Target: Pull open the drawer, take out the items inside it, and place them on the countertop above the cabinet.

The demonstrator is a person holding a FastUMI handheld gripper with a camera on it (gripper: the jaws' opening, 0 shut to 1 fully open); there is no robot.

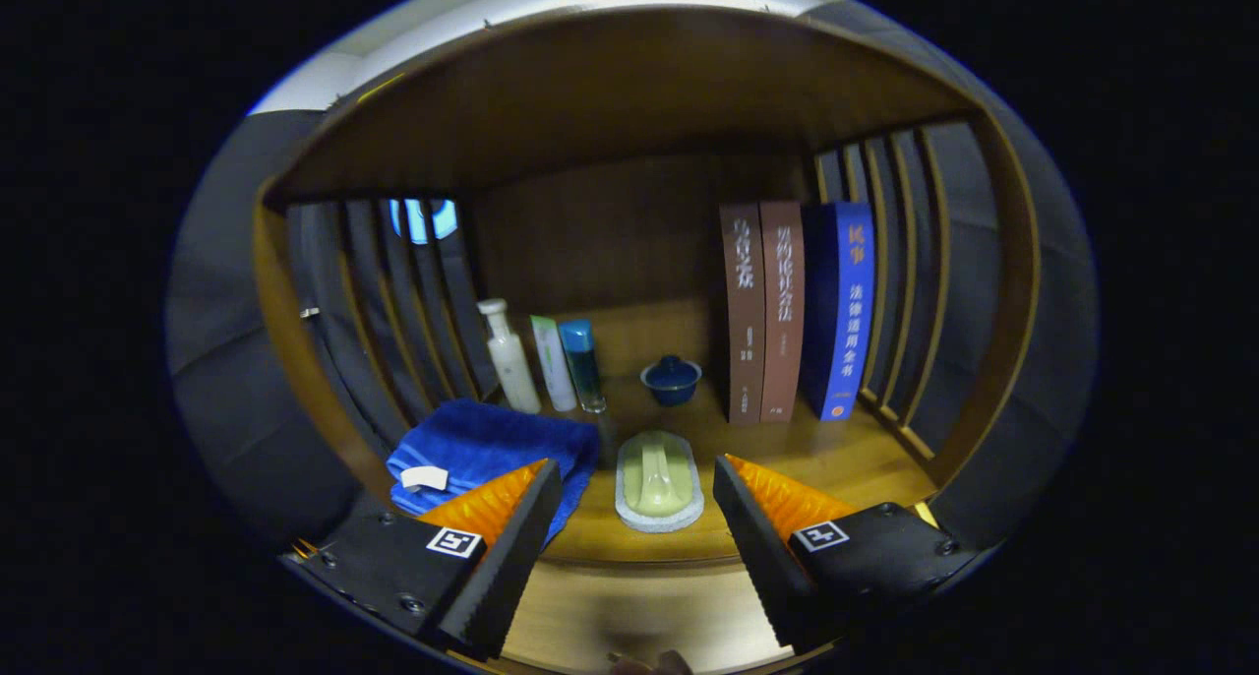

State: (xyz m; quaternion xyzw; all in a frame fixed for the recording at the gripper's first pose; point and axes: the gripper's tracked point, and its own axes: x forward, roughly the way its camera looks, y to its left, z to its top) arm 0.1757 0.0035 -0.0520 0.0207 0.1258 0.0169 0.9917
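My gripper [637, 473] is open, its two fingers spread wide with nothing pressed between them. Just ahead, in the gap between the fingertips, a pale green scrub brush with a white base [658, 480] lies on the wooden countertop [836, 459]. A folded blue towel [487, 446] with a white tag lies on the countertop beside the left finger, partly hidden by it. Below the fingers a lighter wooden surface [629, 606] shows; whether it is the drawer I cannot tell.
At the back of the shelf stand three bottles [546, 360], a small dark blue lidded bowl [672, 379], and three upright books [795, 311]. Slatted wooden side walls [413, 301] close in left and right, with a wooden top overhead.
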